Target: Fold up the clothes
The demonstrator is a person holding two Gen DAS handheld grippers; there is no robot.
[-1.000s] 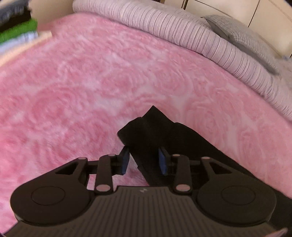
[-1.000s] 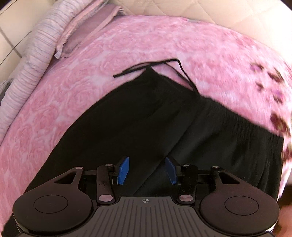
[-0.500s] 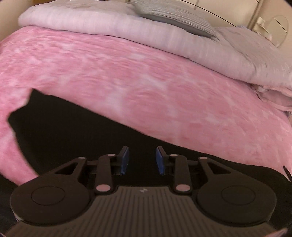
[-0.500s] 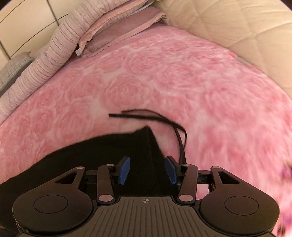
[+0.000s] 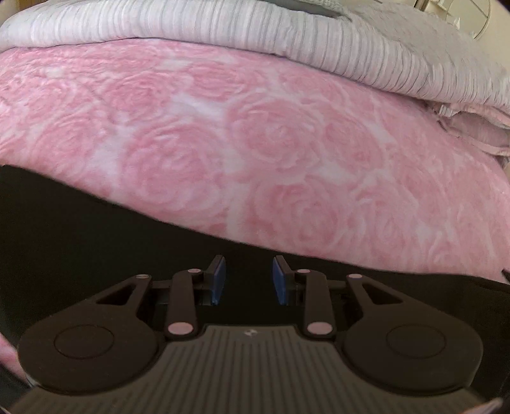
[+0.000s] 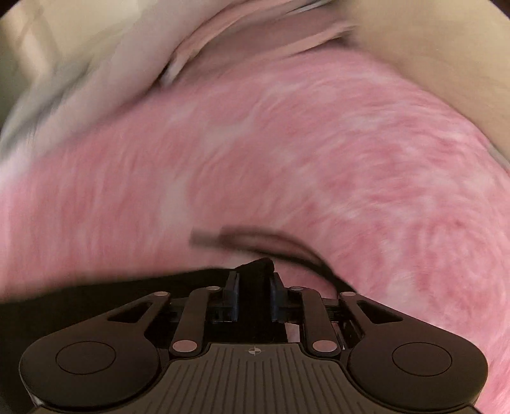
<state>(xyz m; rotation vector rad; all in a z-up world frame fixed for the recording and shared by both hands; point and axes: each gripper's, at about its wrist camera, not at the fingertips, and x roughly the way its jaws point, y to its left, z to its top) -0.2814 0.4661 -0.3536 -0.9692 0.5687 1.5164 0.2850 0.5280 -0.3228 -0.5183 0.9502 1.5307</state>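
- Since half a second ago, my right gripper (image 6: 254,294) has narrowed its jaws from a wide gap to a pinch, and my left gripper (image 5: 248,280) has slid along the garment so its cut-off end is no longer showing at the left.
- Right jaws are clamping on a raised peak of the black trousers (image 6: 256,270), the cloth bunching up between the blue pads (image 6: 235,297).
- Left jaws are standing apart with nothing between them, hovering above the black trousers (image 5: 95,242) just short of their far edge.
- Black fabric is stretching as a long band across the near edge of the pink rose-patterned blanket (image 5: 255,137), running from the left side to the right side of the left view.
- Thin black drawstring (image 6: 255,237) is trailing over the blanket just beyond the pinched peak and curving back toward my right finger.
- Right view is heavily blurred by motion, so fine detail of the cloth there cannot be told.
- Striped lilac duvet (image 5: 255,28) is lying rolled along the far edge of the blanket.
- Pale pink folded bedding (image 5: 471,127) is sitting at the far right corner, touching the duvet.
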